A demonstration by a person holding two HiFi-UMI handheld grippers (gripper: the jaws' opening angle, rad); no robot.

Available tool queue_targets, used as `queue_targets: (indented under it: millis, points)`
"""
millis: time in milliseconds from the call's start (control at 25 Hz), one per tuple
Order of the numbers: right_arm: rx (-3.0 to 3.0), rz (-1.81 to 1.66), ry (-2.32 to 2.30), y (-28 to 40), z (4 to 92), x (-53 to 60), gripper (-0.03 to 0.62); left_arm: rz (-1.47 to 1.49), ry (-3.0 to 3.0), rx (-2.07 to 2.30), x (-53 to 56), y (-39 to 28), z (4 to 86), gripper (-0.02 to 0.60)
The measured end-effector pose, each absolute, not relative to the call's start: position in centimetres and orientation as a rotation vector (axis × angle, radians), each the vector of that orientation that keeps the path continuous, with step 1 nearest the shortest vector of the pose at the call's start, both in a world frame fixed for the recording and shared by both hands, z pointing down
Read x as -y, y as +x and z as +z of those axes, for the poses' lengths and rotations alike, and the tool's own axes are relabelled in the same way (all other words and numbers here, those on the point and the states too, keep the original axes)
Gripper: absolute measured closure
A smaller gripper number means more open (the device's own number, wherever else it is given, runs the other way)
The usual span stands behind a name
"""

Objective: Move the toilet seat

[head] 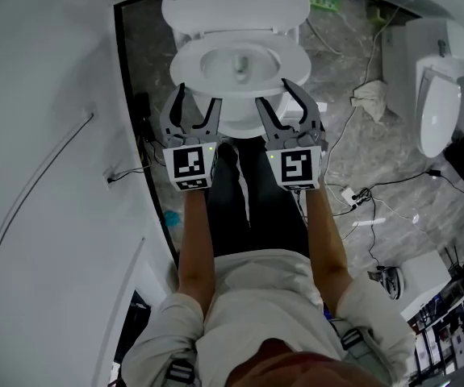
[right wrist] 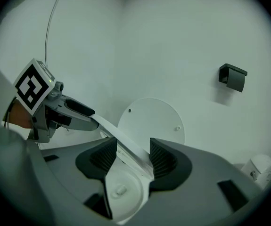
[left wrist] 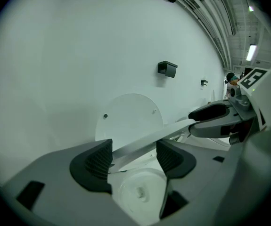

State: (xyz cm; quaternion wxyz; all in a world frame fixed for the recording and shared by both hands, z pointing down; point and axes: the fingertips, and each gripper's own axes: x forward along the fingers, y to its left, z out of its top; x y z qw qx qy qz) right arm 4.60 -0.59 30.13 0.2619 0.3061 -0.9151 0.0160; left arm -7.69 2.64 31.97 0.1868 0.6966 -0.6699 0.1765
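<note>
A white toilet stands against the wall with its round lid (head: 236,2) upright. Below the lid, the white toilet seat (head: 240,63) lies over the bowl (left wrist: 137,192). My left gripper (head: 198,107) and right gripper (head: 284,103) are side by side at the seat's front edge. In the left gripper view the seat rim (left wrist: 140,147) runs slantwise between the dark ribbed pads and touches both, lifted a little off the bowl. The right gripper view shows the same: the seat rim (right wrist: 130,149) is caught between its pads, with the lid (right wrist: 156,119) behind.
A curved white wall (head: 46,135) closes in on the left. A second white toilet (head: 445,95) stands at the right, with a crumpled rag (head: 370,99) and loose cables (head: 361,192) on the marble floor. A black fitting (left wrist: 167,68) hangs on the wall above the lid.
</note>
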Motion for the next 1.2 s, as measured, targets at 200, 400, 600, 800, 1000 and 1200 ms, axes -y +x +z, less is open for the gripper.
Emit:
queue_targets:
  millis: [200, 400, 600, 800, 1000, 1200]
  points:
    - [2.490, 0.039, 0.803, 4.4, 29.8, 1.1, 0.367, 0.481, 1.931, 1.924, -2.0, -7.9, 31.5, 0.281]
    - [2.500, 0.034, 0.818, 4.2, 29.5, 2.3, 0.370, 0.477, 1.935, 1.925, -1.0, -8.2, 31.3, 0.284]
    - [2.501, 0.034, 0.847, 3.9, 29.1, 2.6, 0.372, 0.460, 1.951, 1.931, -0.6, -8.5, 30.7, 0.285]
    - [2.478, 0.037, 0.889, 3.5, 28.8, 3.9, 0.371, 0.442, 1.973, 1.915, 0.7, -8.9, 30.4, 0.287]
    - [2.461, 0.025, 0.950, 3.2, 28.2, 5.0, 0.371, 0.426, 1.994, 1.895, 1.5, -9.3, 30.0, 0.290]
    - [2.454, 0.032, 1.010, 2.8, 27.9, 6.0, 0.370, 0.416, 2.014, 1.873, 2.6, -9.8, 29.9, 0.291]
